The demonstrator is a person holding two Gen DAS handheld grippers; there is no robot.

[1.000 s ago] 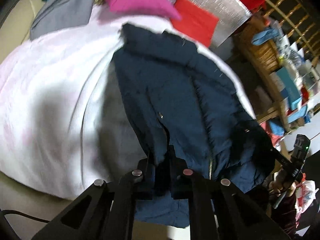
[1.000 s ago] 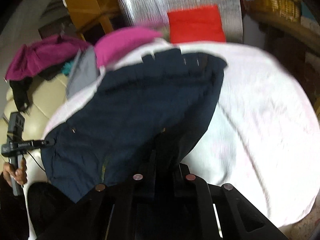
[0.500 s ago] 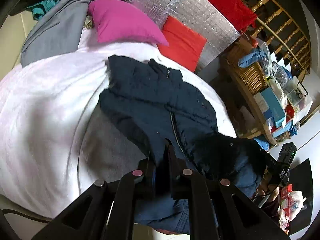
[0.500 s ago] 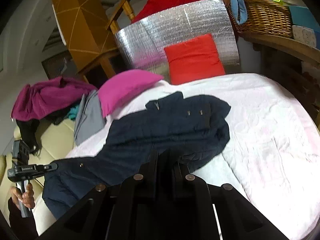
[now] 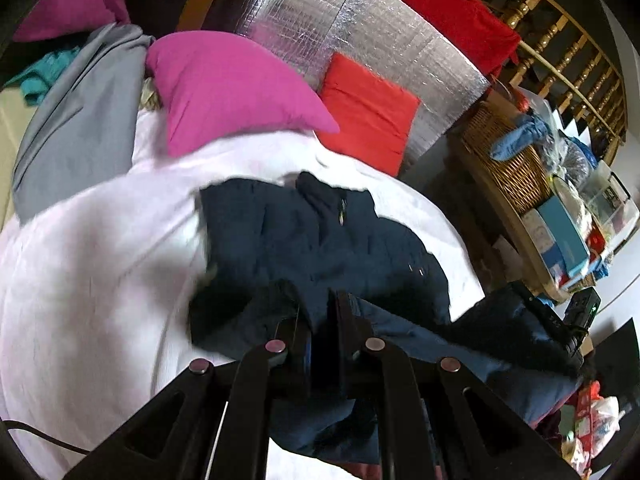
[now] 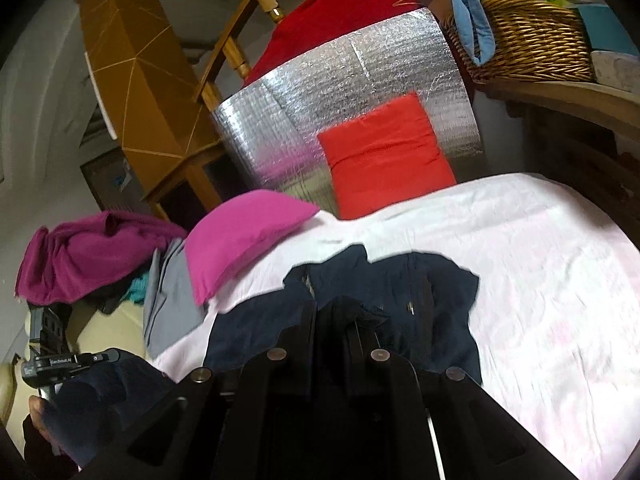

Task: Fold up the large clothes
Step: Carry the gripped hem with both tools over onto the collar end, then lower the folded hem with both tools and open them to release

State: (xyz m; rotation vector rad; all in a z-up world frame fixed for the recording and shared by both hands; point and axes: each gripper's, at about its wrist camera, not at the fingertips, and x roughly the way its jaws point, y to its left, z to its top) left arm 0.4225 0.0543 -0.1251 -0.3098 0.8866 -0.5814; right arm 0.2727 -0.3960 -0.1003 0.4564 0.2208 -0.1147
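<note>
A dark navy zip jacket (image 5: 320,240) lies on a pale pink bed sheet (image 5: 88,280), collar toward the pillows. My left gripper (image 5: 320,312) is shut on the jacket's near edge. My right gripper (image 6: 332,320) is shut on another part of the same jacket (image 6: 420,292), with a fold of cloth bunched over its fingers. The jacket's lower part hangs between the two grippers, off the bed's near edge. The right gripper shows at the right edge of the left wrist view (image 5: 560,320); the left one shows at lower left of the right wrist view (image 6: 60,360).
A magenta pillow (image 5: 232,88) and a red cushion (image 5: 368,108) lean against a silver foil panel (image 5: 360,28) at the bed's head. Grey cloth (image 5: 80,112) lies at left. A wicker basket (image 5: 508,160) and cluttered shelves stand at right. A wooden railing runs behind.
Both grippers pulled back and lower with the jacket edges still clamped. The jacket went from raised and spread in front of the cameras to lying on the bed, farther away.
</note>
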